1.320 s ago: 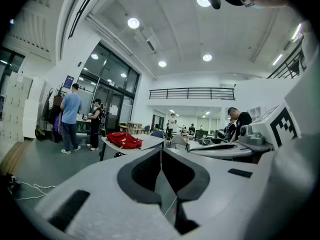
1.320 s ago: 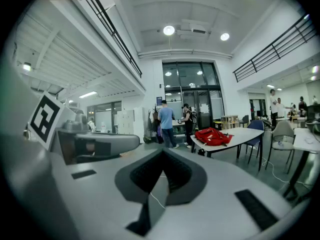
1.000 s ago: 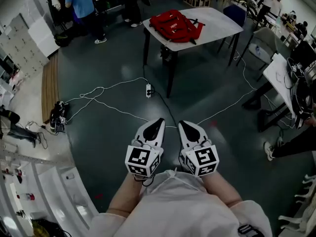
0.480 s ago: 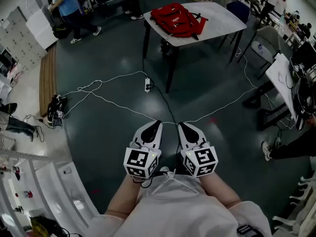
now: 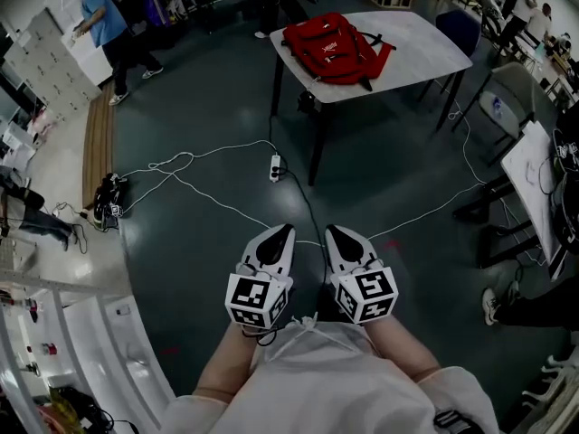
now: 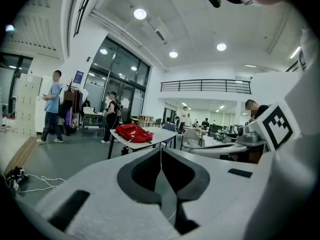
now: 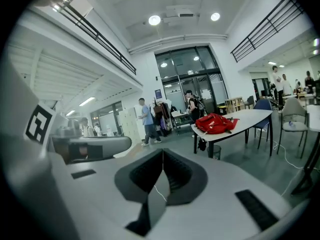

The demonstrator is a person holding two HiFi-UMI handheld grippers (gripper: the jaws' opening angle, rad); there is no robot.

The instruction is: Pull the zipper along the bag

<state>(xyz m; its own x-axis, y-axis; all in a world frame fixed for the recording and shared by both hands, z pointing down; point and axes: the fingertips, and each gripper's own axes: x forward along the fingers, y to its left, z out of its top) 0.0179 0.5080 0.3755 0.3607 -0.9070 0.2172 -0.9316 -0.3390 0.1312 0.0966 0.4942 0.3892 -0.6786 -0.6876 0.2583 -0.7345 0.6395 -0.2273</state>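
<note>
Table and bag nearer than a second ago; still the approach; left gripper and right gripper both closed, empty; next, reach the bag, find its zipper.

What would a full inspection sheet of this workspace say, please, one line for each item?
Surface: grey table, far ahead of the person.
Job's things: red bag lying on the table, untouched.
Clutter: dark bundle on the floor; nothing seen on the table besides the bag.
Grippers: left gripper and right gripper shut, empty, held low side by side.
Cables: white cables and a power strip cross the floor.
Surroundings: person in blue shirt; blue chair.
</note>
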